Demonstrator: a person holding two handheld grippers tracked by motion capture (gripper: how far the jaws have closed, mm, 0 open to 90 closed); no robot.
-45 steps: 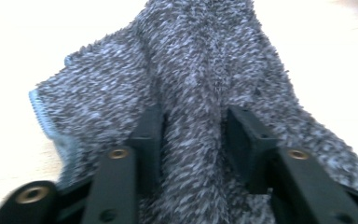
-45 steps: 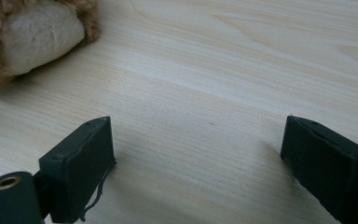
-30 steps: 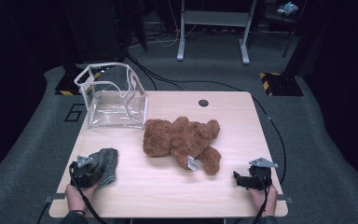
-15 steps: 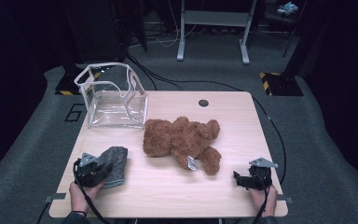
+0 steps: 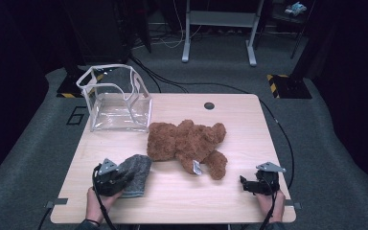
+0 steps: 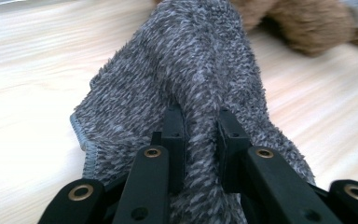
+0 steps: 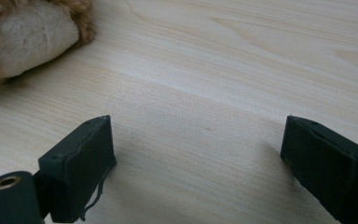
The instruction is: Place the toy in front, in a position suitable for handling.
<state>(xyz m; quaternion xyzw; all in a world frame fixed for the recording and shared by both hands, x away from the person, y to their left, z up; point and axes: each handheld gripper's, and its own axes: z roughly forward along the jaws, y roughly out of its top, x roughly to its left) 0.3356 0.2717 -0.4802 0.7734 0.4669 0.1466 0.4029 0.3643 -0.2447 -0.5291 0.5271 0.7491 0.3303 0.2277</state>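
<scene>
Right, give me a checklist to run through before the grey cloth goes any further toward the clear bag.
1. Grip: the left tool is pinching a fold of the grey cloth between its jaws. Ok.
2. Cloth clear of the table: its far end looks to be resting on the wood. Not ok.
3. Path: the brown teddy bear lies just right of the cloth, close to the line toward the clear bag. Cannot tell.
4. Bag mouth: open at the top, standing upright. Ok.
5. Right tool: jaws wide apart over bare wood, holding nothing. Ok.
</scene>
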